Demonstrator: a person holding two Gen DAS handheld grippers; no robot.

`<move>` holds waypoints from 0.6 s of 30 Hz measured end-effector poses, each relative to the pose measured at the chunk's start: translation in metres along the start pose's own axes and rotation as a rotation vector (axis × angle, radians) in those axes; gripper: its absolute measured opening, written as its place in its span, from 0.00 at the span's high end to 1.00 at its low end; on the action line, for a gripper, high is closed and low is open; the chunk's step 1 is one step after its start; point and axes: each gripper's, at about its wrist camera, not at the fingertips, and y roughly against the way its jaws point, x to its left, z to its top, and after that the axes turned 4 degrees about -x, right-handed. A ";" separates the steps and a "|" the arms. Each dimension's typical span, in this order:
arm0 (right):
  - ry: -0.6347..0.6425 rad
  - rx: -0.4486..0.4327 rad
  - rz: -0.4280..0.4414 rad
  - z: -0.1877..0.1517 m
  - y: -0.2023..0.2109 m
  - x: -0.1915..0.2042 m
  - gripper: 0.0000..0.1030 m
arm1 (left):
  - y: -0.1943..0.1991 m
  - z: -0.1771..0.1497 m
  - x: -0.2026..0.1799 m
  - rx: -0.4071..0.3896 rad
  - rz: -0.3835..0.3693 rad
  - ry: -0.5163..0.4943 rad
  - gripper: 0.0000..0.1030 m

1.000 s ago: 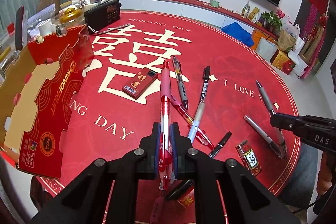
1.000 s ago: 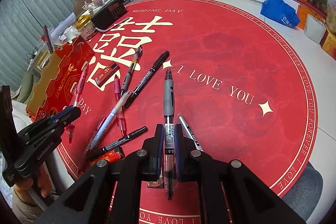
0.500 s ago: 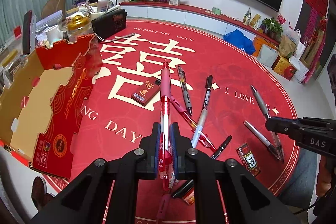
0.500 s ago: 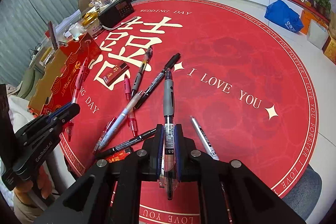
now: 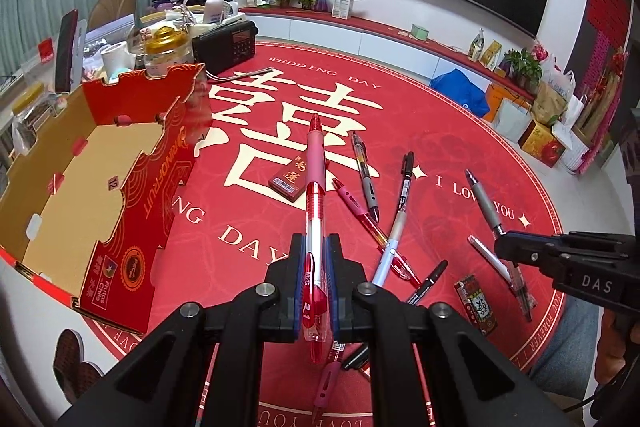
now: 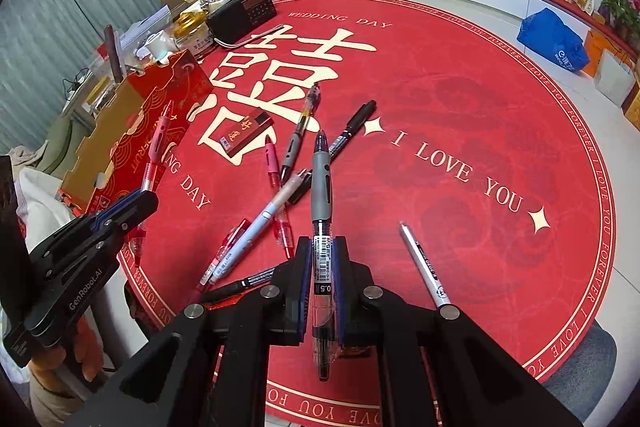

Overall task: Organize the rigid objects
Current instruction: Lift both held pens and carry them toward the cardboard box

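Both grippers have risen since a second ago: left gripper (image 5: pixel 315 267) clamped on a red pen (image 5: pixel 313 211), right gripper (image 6: pixel 322 267) clamped on a grey-grip pen (image 6: pixel 322 211). Beside them the cardboard box (image 5: pixel 92 171) stands open, nothing visible inside. Loose pens (image 5: pixel 394 227) lie on the red tabletop (image 5: pixel 440 147).

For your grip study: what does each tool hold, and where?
Left tool: red pen, clamped near its clip end. Right tool: grey-grip black pen, clamped on its clear labelled barrel.
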 end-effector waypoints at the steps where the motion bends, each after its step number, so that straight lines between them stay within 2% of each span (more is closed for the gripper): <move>1: 0.002 0.000 0.000 0.001 0.000 0.002 0.89 | 0.002 0.000 0.002 -0.005 -0.001 0.006 0.90; 12: 0.059 -0.002 0.022 0.019 -0.004 0.036 0.89 | 0.020 0.013 0.032 -0.068 0.027 0.067 0.90; 18: 0.126 -0.013 0.058 0.037 -0.009 0.071 0.89 | 0.037 0.027 0.058 -0.129 0.078 0.099 0.90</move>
